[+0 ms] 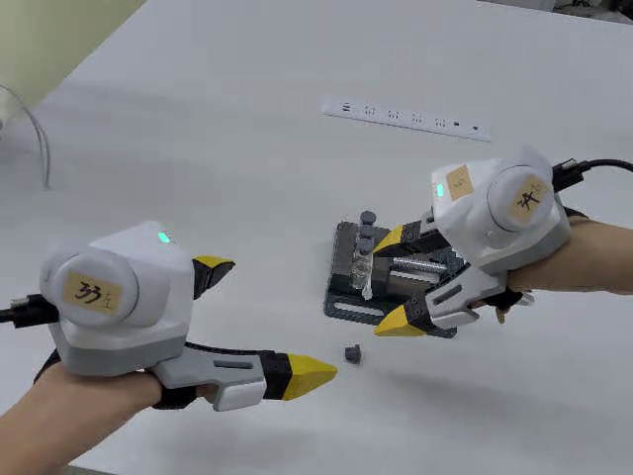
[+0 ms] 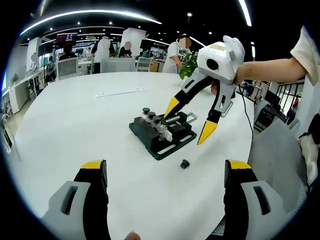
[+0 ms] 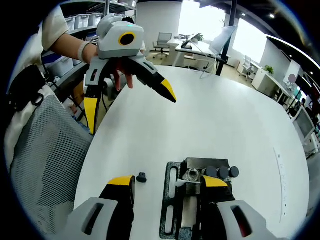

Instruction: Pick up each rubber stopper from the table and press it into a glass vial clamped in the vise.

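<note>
A dark vise (image 1: 343, 295) on the white table clamps a row of small glass vials (image 1: 363, 265); three carry grey stoppers (image 3: 222, 171) and one vial (image 3: 192, 174) is uncapped. One loose grey stopper (image 1: 352, 352) lies on the table just in front of the vise. My right gripper (image 1: 394, 281) hovers open over the vise with nothing between its fingers. To the left of the vise my left gripper (image 1: 265, 319) is open too, empty, its lower tip near the loose stopper (image 2: 184, 163). The loose stopper (image 3: 142, 177) also sits beside my right gripper's left jaw.
A white power strip (image 1: 406, 117) lies at the far side of the table. A thin cable (image 1: 42, 139) curves at the left edge. A mesh chair (image 3: 45, 160) stands beside the table edge, and people stand in the background office.
</note>
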